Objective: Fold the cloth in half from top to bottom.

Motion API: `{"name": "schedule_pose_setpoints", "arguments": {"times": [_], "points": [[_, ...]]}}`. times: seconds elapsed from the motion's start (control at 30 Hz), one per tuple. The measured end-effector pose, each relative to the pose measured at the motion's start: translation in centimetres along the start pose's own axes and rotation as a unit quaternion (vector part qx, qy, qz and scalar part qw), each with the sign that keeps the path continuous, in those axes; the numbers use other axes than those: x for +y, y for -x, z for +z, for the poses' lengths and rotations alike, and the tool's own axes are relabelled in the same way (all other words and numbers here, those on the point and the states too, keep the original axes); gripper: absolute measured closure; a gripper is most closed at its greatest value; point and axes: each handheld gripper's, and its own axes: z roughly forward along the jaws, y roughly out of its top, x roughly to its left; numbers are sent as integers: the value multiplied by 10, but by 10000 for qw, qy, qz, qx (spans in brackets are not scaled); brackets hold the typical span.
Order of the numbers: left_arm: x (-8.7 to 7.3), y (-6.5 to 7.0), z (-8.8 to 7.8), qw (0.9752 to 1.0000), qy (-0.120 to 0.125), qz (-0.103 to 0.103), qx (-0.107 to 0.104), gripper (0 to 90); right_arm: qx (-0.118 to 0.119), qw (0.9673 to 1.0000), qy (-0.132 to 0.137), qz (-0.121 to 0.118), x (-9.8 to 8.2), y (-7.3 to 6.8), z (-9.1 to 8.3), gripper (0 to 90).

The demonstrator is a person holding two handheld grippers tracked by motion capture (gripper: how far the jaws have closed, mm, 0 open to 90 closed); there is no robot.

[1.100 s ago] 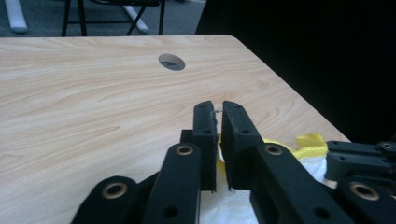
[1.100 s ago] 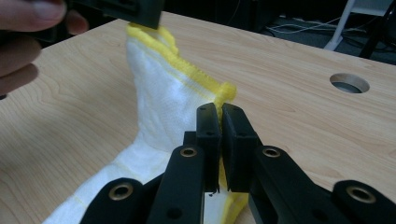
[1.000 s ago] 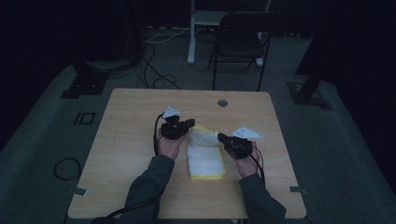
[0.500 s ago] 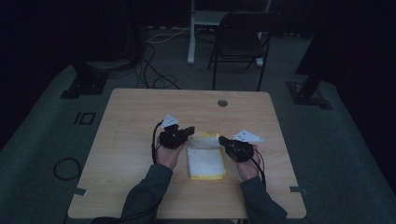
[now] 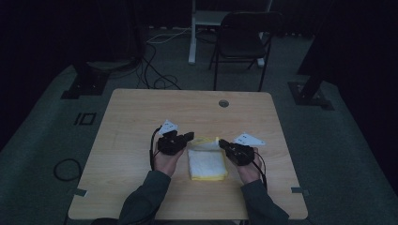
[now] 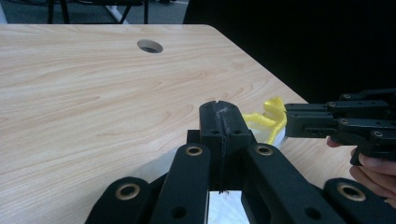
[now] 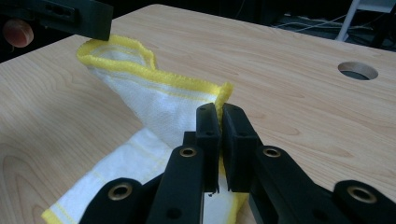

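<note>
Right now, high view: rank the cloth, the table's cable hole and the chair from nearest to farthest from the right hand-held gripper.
1. Cloth: touching, its far yellow-edged corner pinched by the right hand-held gripper, the rest lying flat to its left.
2. Cable hole: farther up the table, near its far edge.
3. Chair: on the floor beyond the table's far edge.

We see two black grippers, the left gripper (image 5: 187, 137) and the right gripper (image 5: 222, 142), with brass-ringed pivots, each topped by a pale three-cornered plate and trailing a black cable; the sleeves look dark grey-green.
</note>
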Motion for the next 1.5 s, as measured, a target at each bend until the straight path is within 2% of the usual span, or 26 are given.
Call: {"name": "schedule_pose_setpoints", "arguments": {"times": [0.23,0.4,0.67,1.27,1.5], "points": [[-4,2,-5,10000,1,40,-21,900,23,10000,-1,-28,-1,-3,-2,865],[-8,1,-8,10000,17,-12,-15,900,47,10000,12,-46,-3,-5,-4,865],[-21,5,-15,9999,-25,-53,-83,900,131,9999,-35,-41,-12,-11,-6,864],[-54,11,-17,9994,-272,-141,-153,900,211,9996,-208,30,-32,-18,-14,859],[-65,13,-16,9989,-396,-153,-193,900,214,9996,-173,13,-35,-20,-21,856]]}}
